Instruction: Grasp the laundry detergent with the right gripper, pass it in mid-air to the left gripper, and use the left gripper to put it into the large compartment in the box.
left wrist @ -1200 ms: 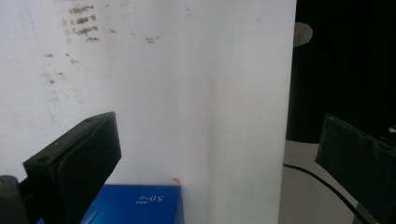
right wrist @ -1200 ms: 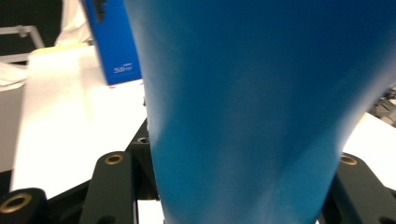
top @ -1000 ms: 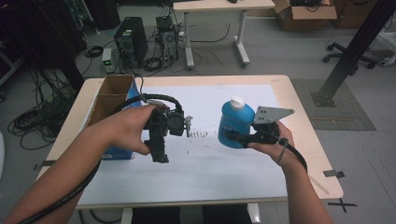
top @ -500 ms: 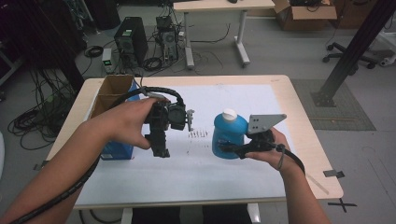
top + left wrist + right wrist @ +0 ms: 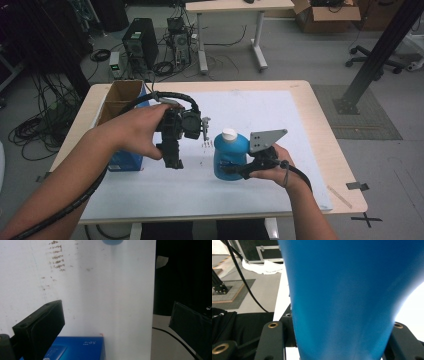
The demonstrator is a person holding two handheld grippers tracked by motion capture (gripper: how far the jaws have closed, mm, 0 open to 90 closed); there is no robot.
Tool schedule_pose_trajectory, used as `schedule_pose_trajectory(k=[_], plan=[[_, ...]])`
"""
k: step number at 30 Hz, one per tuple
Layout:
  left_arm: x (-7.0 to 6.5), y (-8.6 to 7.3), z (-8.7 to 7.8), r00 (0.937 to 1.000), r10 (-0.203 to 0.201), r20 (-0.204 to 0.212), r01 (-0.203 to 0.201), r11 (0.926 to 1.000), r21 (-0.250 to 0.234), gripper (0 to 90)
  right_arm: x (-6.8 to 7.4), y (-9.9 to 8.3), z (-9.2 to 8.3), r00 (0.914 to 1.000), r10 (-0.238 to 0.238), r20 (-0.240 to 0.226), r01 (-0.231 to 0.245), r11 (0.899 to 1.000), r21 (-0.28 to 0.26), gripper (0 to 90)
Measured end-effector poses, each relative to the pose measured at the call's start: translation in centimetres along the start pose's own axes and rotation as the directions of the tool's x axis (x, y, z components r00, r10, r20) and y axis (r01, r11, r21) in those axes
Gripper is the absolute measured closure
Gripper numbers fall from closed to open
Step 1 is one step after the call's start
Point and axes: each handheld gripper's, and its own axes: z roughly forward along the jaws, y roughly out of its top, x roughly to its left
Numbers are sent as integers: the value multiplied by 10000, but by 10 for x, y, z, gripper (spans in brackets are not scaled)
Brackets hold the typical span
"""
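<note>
A blue bottle (image 5: 231,156) with a white cap stands upright near the middle of the white sheet (image 5: 260,112). My right gripper (image 5: 226,171) is shut on its lower body from the right, and in the right gripper view the bottle (image 5: 347,295) sits between the two black jaws of the right gripper (image 5: 337,340). To the bottle's left my left gripper (image 5: 172,159) points down at the sheet. In the left gripper view the left gripper (image 5: 116,327) stands open with nothing between its jaws, and the bottle's base (image 5: 112,242) shows at the top edge.
A blue carton (image 5: 127,161) lies at the table's left, with an open cardboard box (image 5: 120,97) behind it. Dark smudges (image 5: 206,144) mark the sheet. The table's near edge (image 5: 225,217) is close. Computer towers, cables and another desk are on the floor beyond.
My right gripper has carried the bottle left, down and toward the near edge. The left gripper has stayed roughly where it was.
</note>
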Motion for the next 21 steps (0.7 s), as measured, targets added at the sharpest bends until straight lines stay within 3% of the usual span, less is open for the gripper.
schedule_pose_trajectory(k=[21], plan=[[2, 17, 1, 9998, 213, 24, -213, 9998, 12, 2, -2, 4, 41, 9978, -103, -662, 87, 9996, -252, 443]])
